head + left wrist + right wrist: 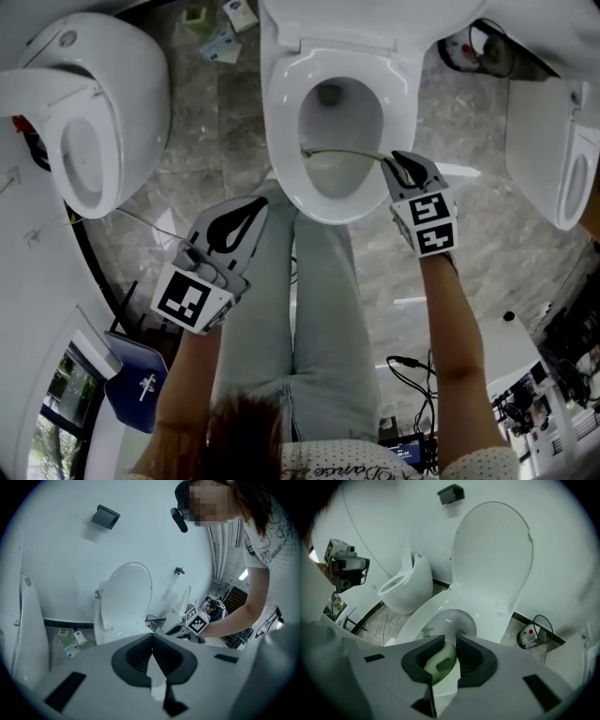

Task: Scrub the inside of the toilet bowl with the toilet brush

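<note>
White glazed ceramic toilet bowl (281, 122) stands at centre with its lid raised. The right gripper (398, 161) has its jaws clamped on the pale green handle of a thin toilet brush (342, 152), which reaches across the inside of the bowl. The left gripper (258, 211) hangs near the front rim, jaws closed together, holding nothing.

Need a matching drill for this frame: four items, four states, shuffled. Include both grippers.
Items
1. left gripper
2. right gripper
3. toilet lid
4. toilet brush

States
A. raised upright
B. shut on a green handle
C. shut, nothing between the jaws
D. shaft lies across the opening of the bowl

Pairs: 1-C, 2-B, 3-A, 4-D
</note>
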### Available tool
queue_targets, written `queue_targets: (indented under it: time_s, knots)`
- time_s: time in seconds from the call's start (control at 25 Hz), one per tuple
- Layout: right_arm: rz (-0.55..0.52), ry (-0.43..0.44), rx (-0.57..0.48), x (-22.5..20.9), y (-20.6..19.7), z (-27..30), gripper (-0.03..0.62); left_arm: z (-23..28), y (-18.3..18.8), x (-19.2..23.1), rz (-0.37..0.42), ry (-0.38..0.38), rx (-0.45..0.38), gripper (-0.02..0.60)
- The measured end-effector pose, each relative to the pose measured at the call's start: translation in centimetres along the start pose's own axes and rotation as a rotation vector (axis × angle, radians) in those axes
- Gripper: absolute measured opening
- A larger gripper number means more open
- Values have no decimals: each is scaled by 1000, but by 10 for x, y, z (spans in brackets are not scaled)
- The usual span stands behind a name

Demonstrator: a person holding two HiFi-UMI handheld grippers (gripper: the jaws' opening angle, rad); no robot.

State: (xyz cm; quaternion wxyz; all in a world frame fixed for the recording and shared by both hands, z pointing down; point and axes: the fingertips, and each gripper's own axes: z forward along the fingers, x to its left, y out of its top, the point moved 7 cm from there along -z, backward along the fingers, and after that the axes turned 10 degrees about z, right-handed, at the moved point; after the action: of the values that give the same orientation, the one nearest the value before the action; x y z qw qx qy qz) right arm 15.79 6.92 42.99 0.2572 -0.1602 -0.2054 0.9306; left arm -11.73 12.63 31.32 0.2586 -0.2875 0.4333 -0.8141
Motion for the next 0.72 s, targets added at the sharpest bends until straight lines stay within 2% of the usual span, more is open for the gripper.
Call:
queue_targets:
  time_s: [0.4,0.72]
  knots:
    - [355,-62,-185,-31,13,27,84,8,1,-6,16,-19,21,3]
    - [786,-131,-312,-62,-5,31,86,11,-1,-12,8,-36,21,3]
